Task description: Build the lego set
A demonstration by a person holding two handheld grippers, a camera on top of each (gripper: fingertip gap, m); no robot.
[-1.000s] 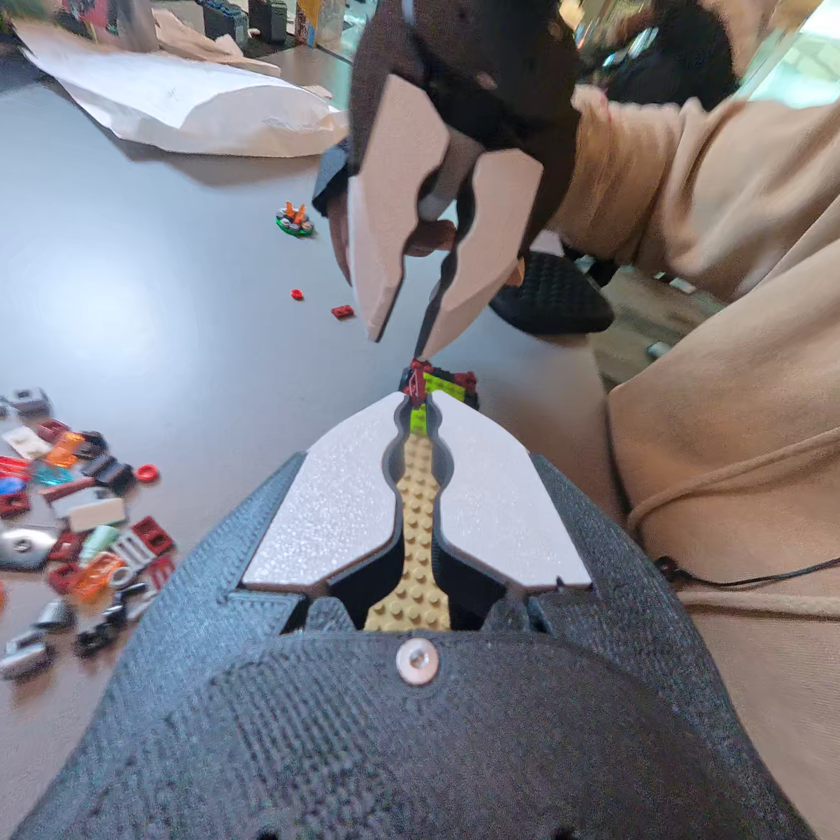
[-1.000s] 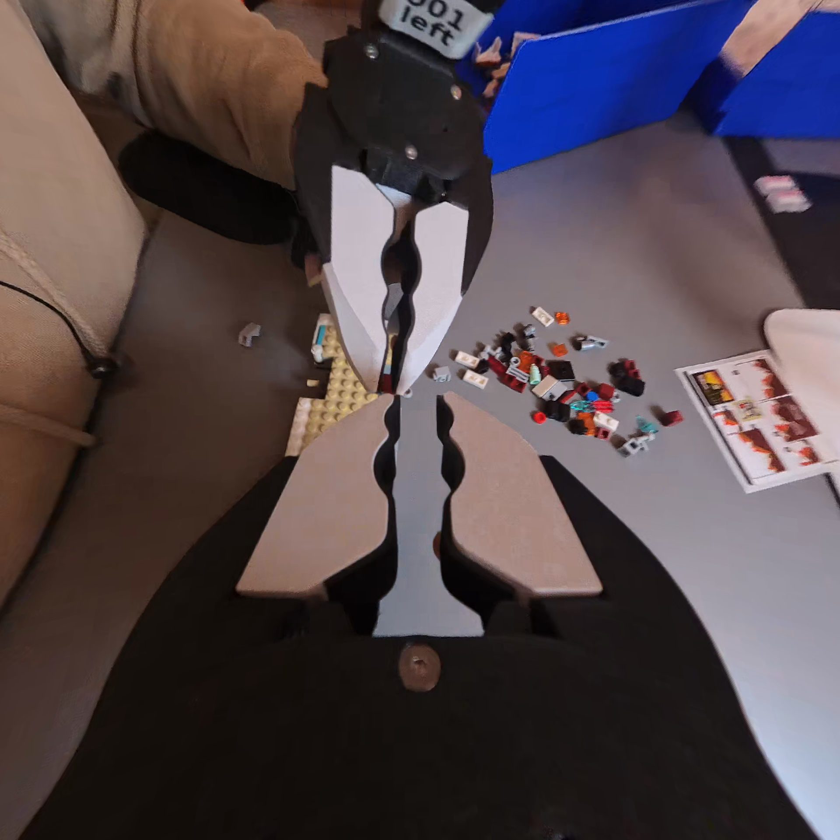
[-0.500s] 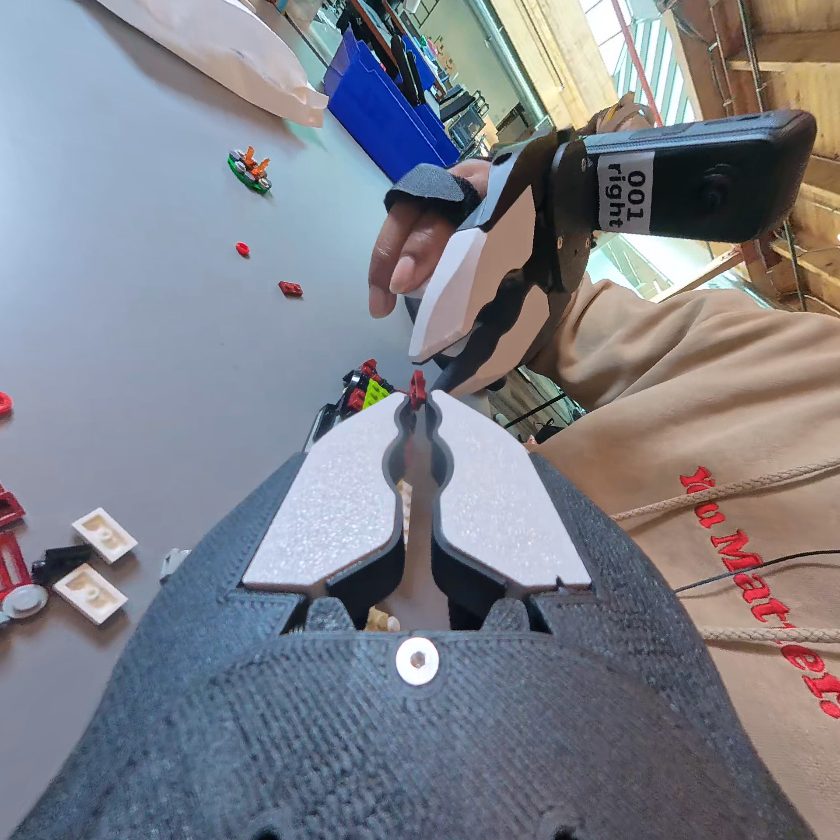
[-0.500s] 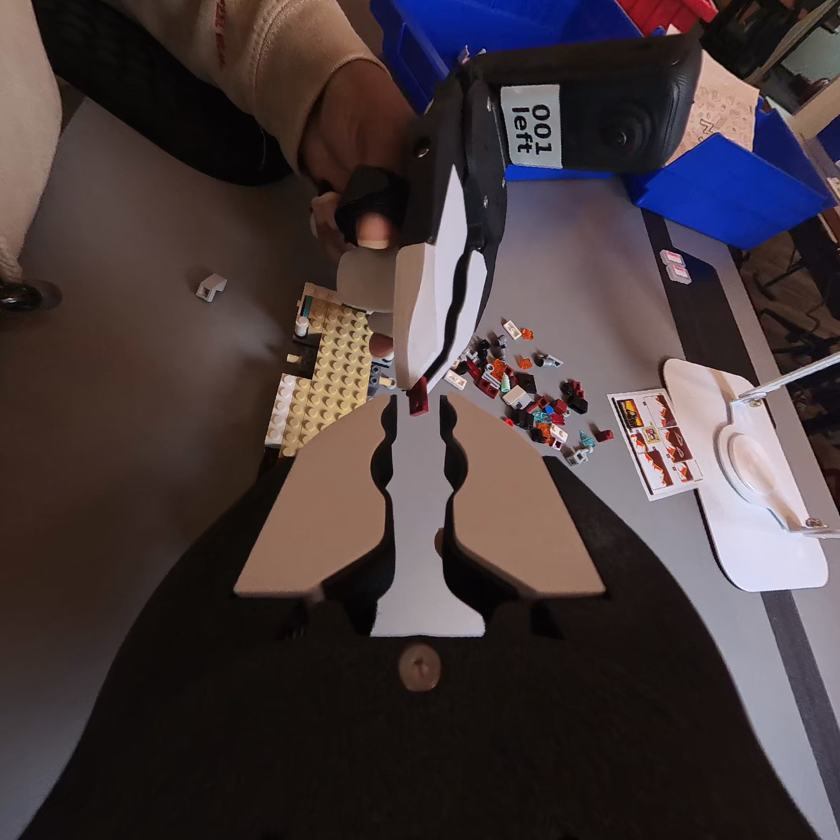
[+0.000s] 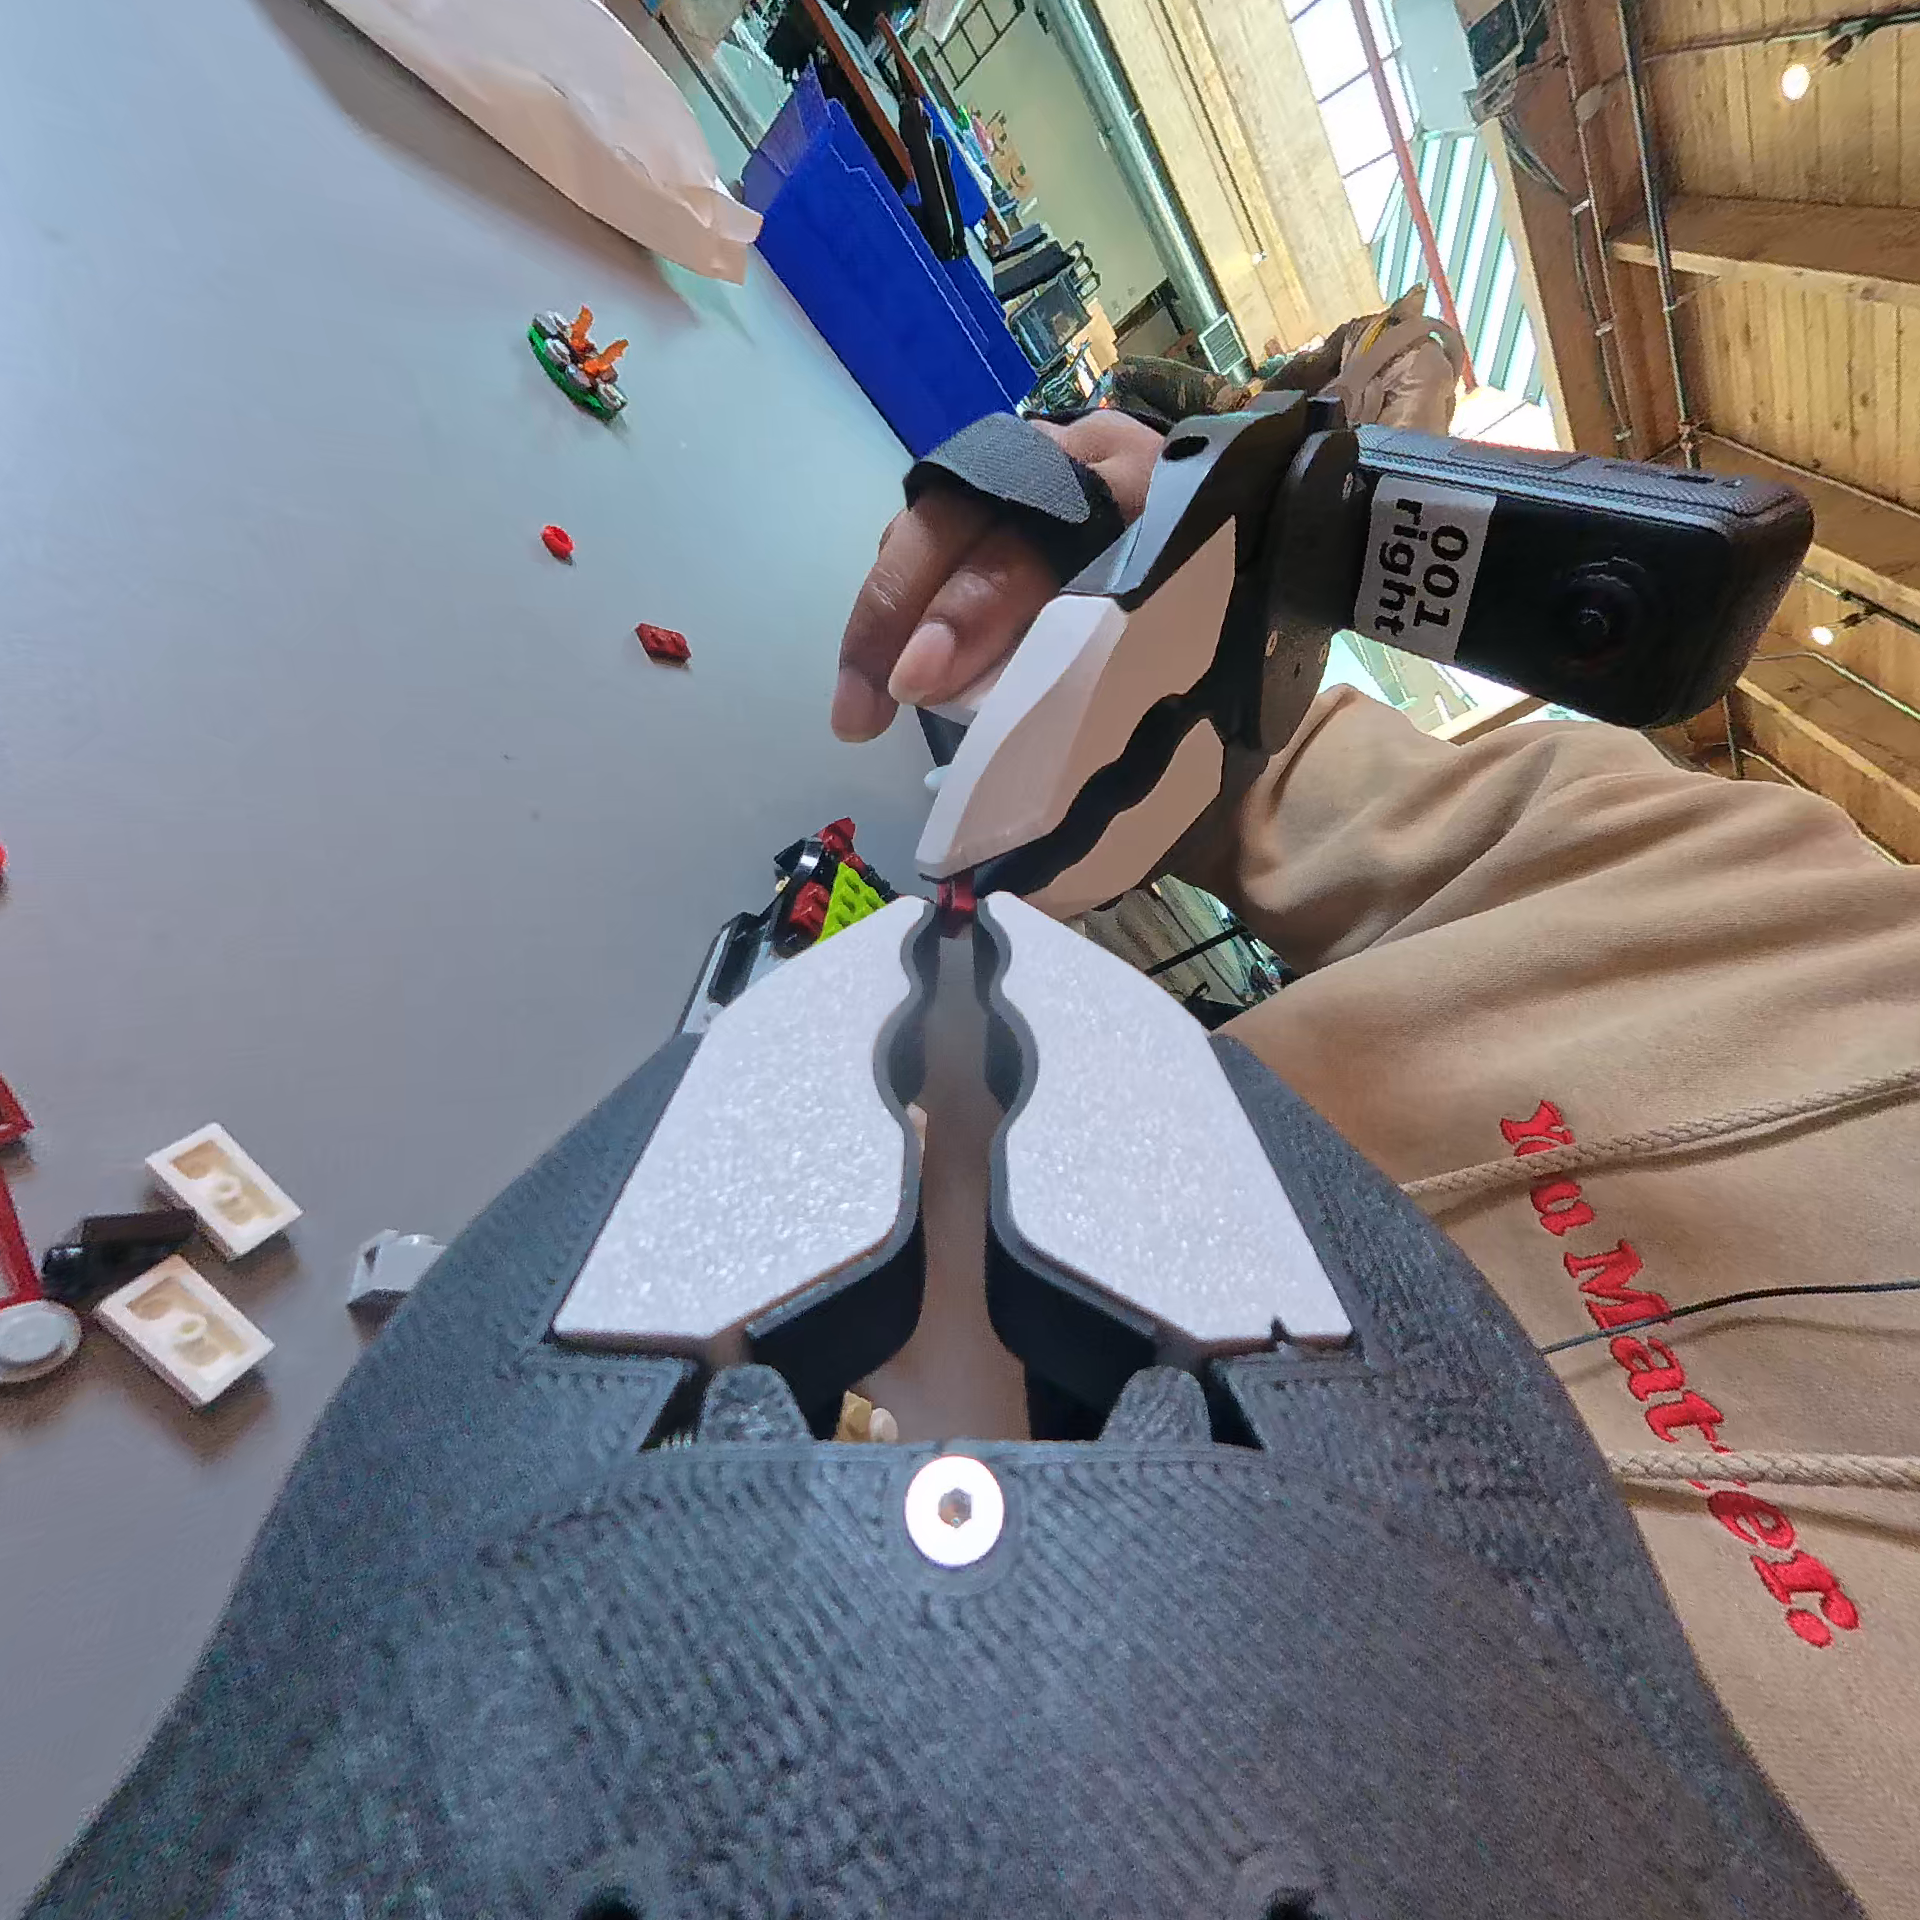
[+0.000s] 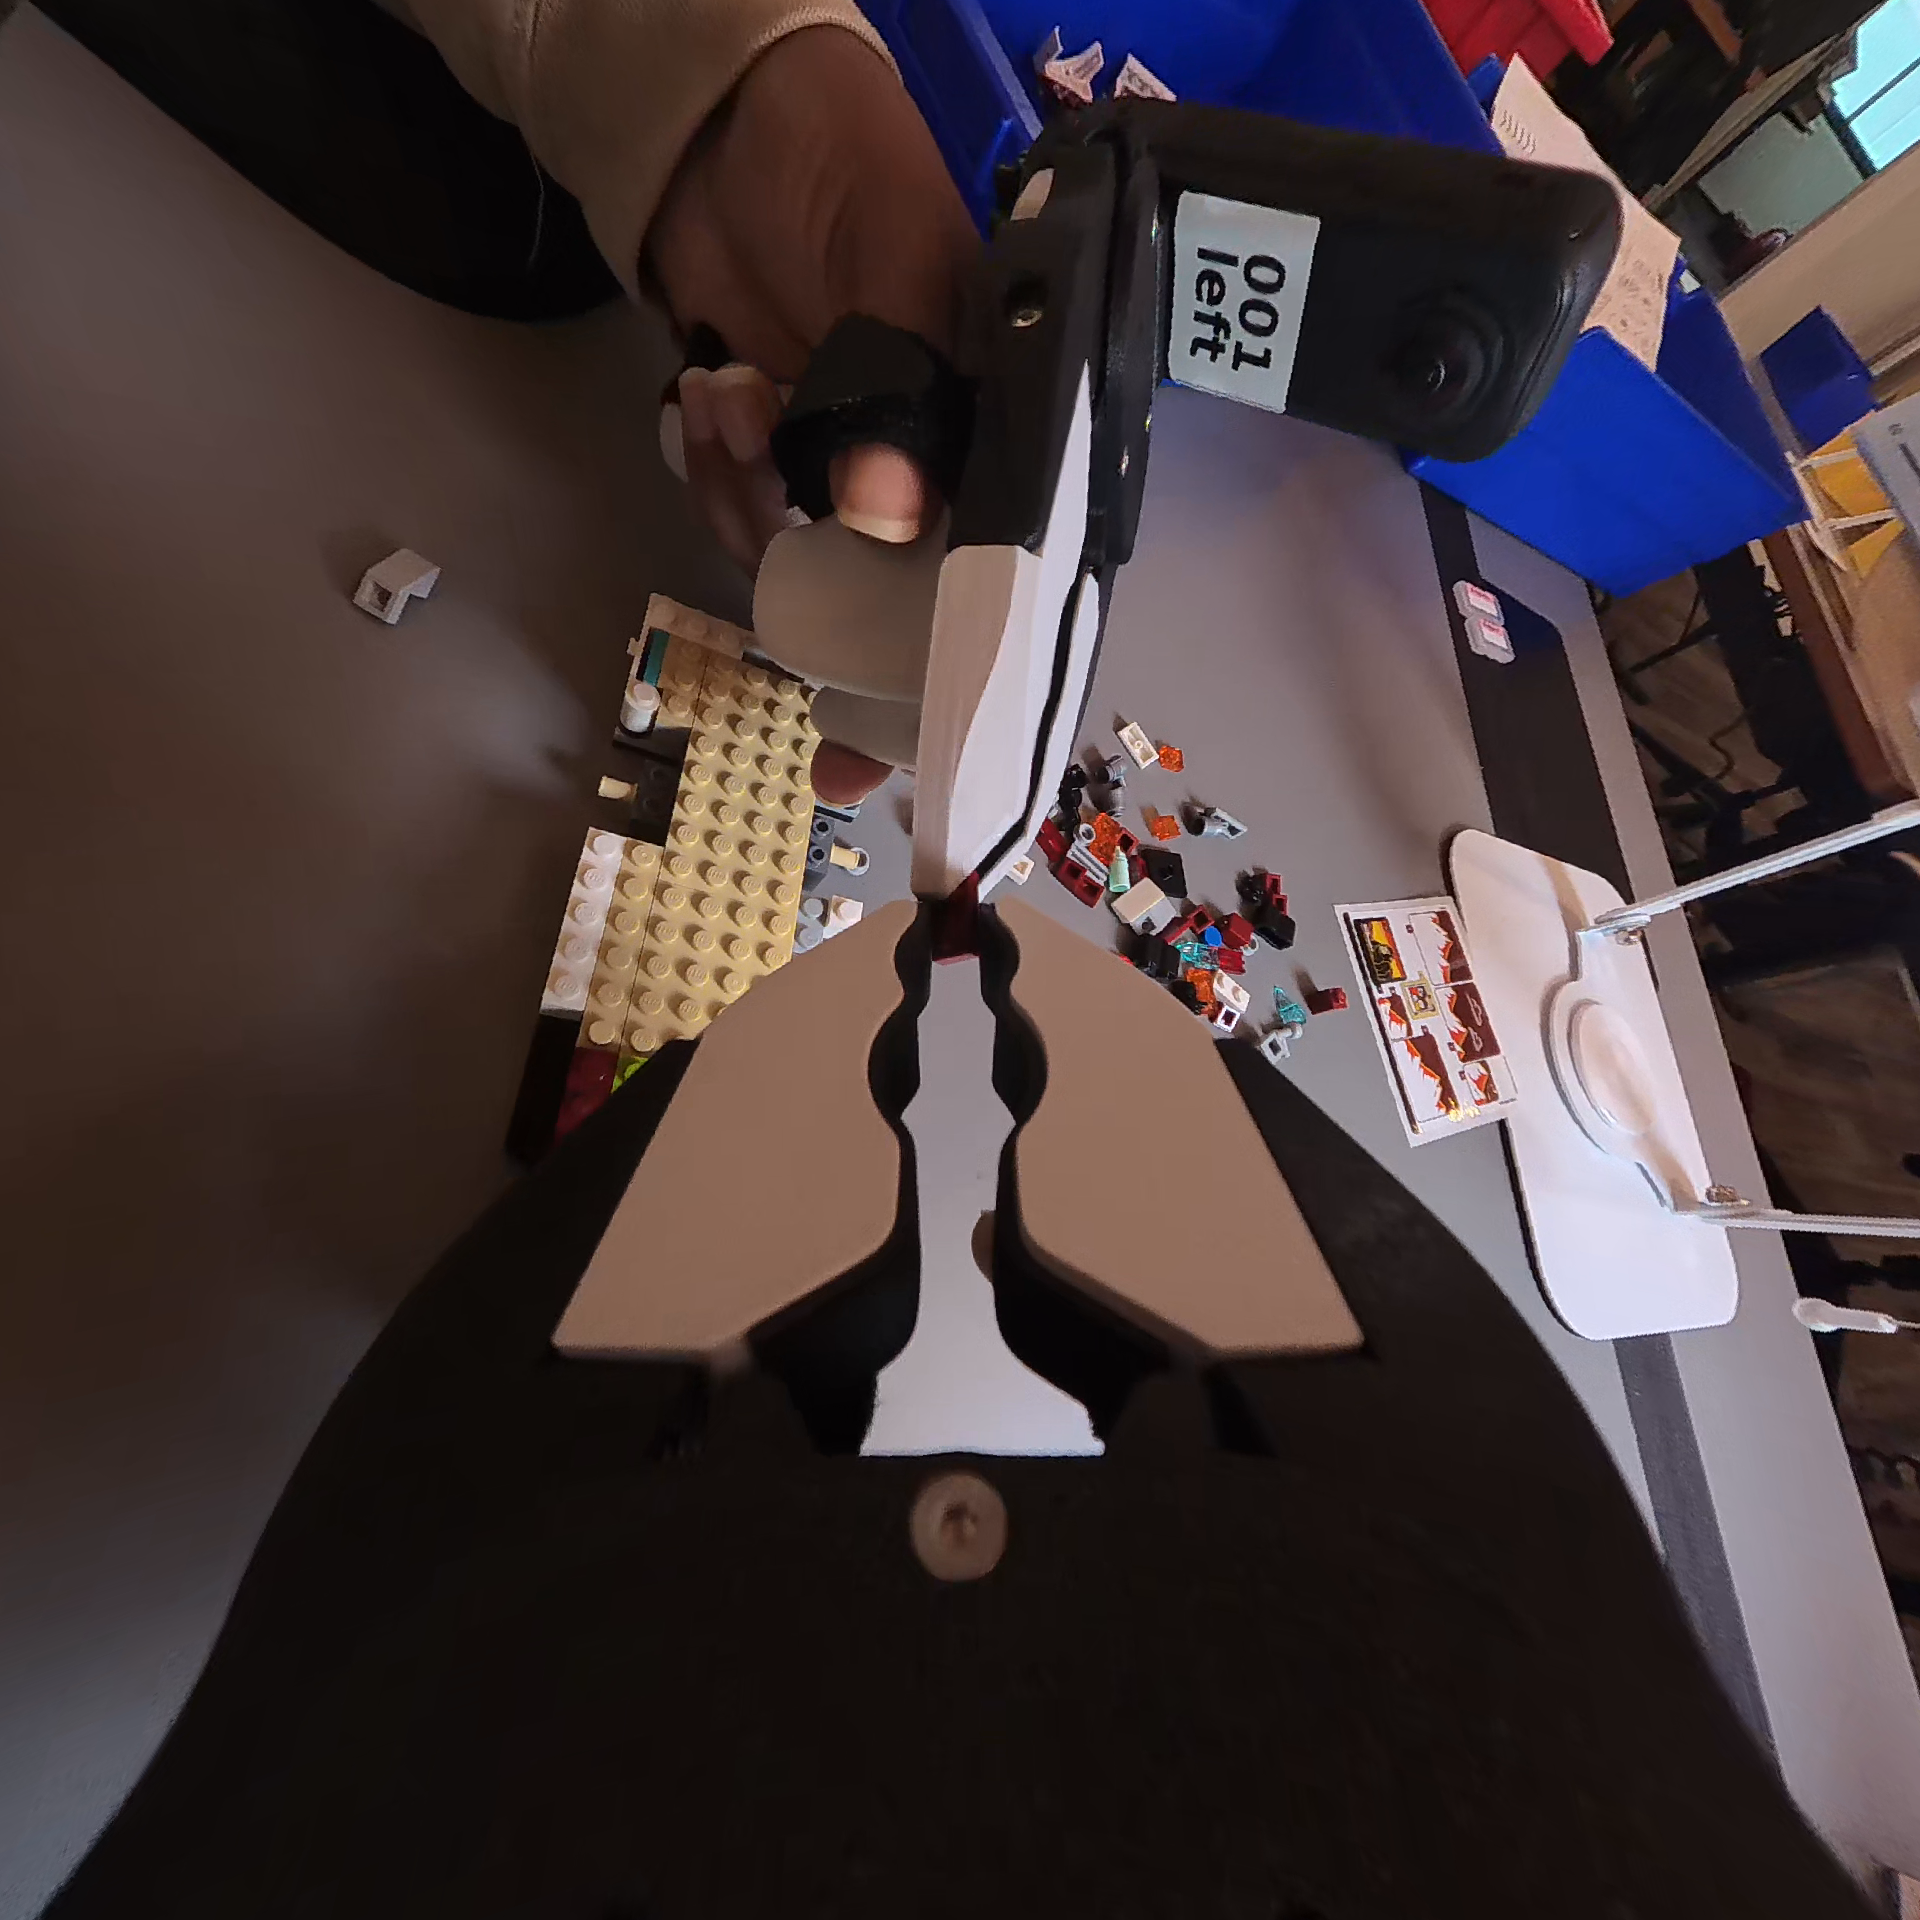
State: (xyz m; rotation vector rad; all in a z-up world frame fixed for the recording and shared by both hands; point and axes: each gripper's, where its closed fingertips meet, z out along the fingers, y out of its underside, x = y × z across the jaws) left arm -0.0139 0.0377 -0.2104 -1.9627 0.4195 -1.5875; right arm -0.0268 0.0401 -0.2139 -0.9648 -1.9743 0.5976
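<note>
Left gripper [image 5: 954, 906] jaws narrow, tips pinching a small dark red plastic brick [image 5: 954, 906] held in the air above the grey table [image 5: 260, 727]. Right gripper [image 6: 954, 920] meets it tip to tip from the opposite side, also narrow, its beige pads closed on the same brick [image 6: 954, 928]; both grippers grip it at once. A hand [image 5: 935, 623] with a black finger strap holds the right gripper; another hand [image 6: 821, 312] holds the left. Directly below the tips: tan studded baseplate [image 6: 717, 862] with white and black edge bricks, partly hidden by the left gripper's white fingers [image 6: 987, 748] and by the right gripper's body. Beside the plate, a pile of loose small bricks [image 6: 1164, 894] in red, black, orange, white. Further right, a printed sticker sheet [image 6: 1423, 1018] and a white flat stand base [image 6: 1600, 1101]. Blue plastic bins [image 6: 1579, 457] along the far edge. Small lime-and-red sub-assembly [image 5: 831, 904] just beyond the left fingertips.
</note>
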